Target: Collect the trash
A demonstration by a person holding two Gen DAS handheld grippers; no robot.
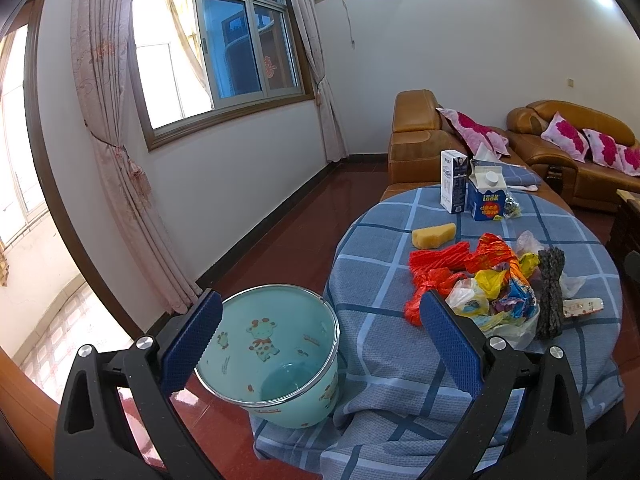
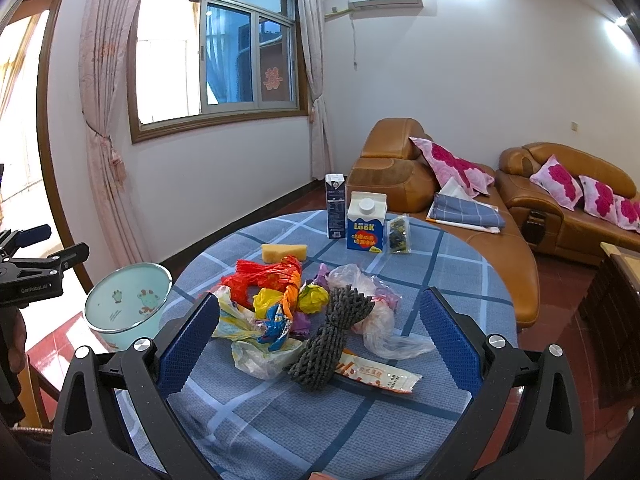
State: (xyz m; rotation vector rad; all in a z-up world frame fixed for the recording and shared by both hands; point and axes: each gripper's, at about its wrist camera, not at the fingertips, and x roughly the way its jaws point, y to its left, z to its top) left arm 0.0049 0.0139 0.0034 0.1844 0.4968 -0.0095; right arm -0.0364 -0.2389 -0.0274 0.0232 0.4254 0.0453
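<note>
A heap of trash lies on the round table (image 2: 440,264) with the blue checked cloth: red plastic bags (image 2: 264,276), yellow and coloured wrappers (image 2: 276,312), a dark grey foam net (image 2: 336,332), a clear plastic bag (image 2: 376,320) and an orange-white snack wrapper (image 2: 380,376). A pale green bin (image 1: 272,344) with cartoon prints stands on the floor left of the table. My left gripper (image 1: 320,344) is open above the bin and table edge. My right gripper (image 2: 320,340) is open over the heap, empty. The left gripper also shows in the right wrist view (image 2: 40,264).
A yellow sponge (image 2: 284,251), a blue LOOK carton (image 2: 366,222), a tall dark milk carton (image 2: 335,211) and a small packet (image 2: 398,236) stand at the table's far side. Brown leather sofas (image 2: 560,200) with pink cushions lie beyond. A window and curtains are at left.
</note>
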